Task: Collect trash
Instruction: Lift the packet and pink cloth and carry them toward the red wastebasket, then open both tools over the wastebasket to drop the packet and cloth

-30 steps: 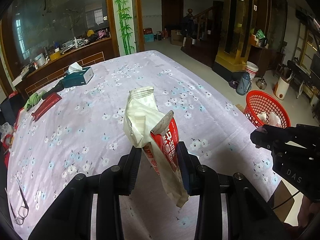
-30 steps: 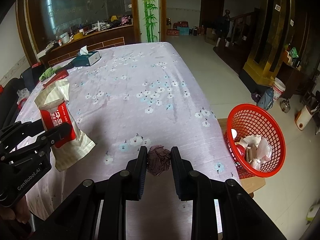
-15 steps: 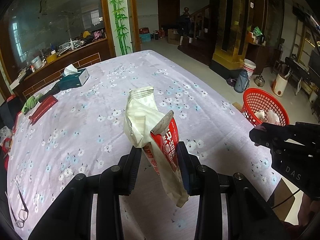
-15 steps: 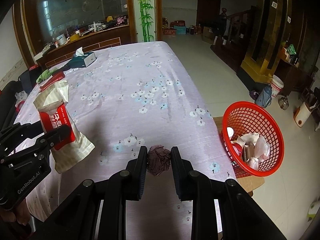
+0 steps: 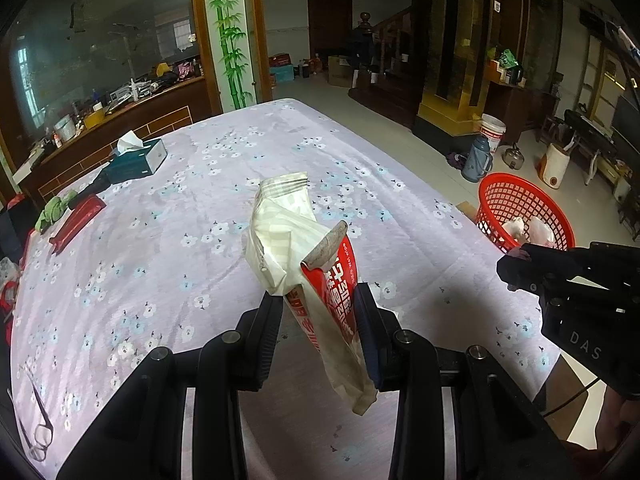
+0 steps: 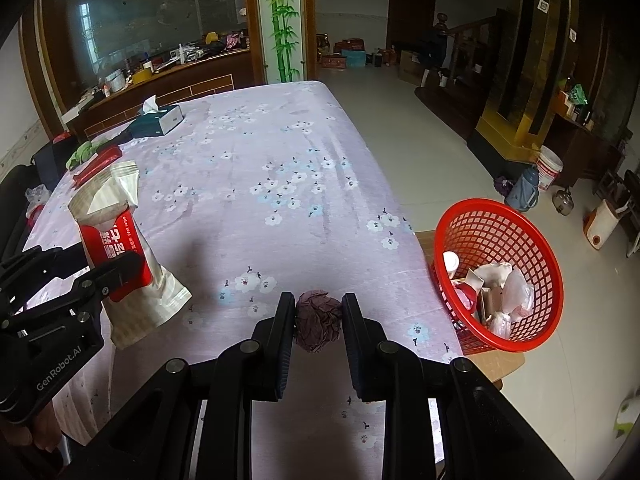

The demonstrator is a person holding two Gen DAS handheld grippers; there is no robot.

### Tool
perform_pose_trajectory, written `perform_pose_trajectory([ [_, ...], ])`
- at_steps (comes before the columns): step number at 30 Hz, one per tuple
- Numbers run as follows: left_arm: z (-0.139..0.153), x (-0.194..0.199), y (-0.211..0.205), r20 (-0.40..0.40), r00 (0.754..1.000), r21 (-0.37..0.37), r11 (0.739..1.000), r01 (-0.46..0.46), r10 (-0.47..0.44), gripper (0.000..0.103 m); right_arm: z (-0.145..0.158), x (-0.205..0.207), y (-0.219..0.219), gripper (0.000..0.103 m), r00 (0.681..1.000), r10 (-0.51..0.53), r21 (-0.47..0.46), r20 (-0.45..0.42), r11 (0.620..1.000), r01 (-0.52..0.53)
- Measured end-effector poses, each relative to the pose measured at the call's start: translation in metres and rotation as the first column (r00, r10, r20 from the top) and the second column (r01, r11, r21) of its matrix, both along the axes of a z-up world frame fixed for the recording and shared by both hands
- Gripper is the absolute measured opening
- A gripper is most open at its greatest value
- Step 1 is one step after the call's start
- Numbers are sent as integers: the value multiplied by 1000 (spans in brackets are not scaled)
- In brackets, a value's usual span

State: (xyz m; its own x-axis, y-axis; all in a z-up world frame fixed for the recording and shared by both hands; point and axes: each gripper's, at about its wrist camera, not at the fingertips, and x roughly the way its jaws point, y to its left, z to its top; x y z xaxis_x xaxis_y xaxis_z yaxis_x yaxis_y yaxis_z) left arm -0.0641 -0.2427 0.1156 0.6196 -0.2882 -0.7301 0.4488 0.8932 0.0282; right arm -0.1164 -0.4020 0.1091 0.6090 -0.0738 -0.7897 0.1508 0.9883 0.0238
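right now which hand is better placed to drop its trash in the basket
Right. The right gripper, shut on the paper ball, is beside the red basket; the left gripper holds its wrapper farther away.

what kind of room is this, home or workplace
Most likely a lived-in home, an open dining or living area: a table with a floral cloth and tissue box, a wooden staircase, and a thermos on the tiled floor.

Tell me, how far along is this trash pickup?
Some trash already sits in the red basket. In hand: the left gripper pinches a wet-wipe packet, the right gripper a crumpled dark wad; both hang above the table. Left: dropping both into the basket.
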Motion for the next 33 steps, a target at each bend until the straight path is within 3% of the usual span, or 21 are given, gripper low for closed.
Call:
perform_pose_trajectory([
  [22, -2, -7, -51, -13, 994, 2, 994, 110, -110, 35, -1, -20, -44, 25, 995, -95, 15, -8, 995, 95],
  [28, 5, -7, -82, -9, 982, -6, 982, 190, -191, 35, 4, -34, -92, 25, 978, -207, 62, 0, 976, 207],
  [33, 8, -6, -127, -43, 953, -43, 954, 297, -299, 35, 10, -46, -145, 25, 950, -313, 101, 6, 945, 311],
])
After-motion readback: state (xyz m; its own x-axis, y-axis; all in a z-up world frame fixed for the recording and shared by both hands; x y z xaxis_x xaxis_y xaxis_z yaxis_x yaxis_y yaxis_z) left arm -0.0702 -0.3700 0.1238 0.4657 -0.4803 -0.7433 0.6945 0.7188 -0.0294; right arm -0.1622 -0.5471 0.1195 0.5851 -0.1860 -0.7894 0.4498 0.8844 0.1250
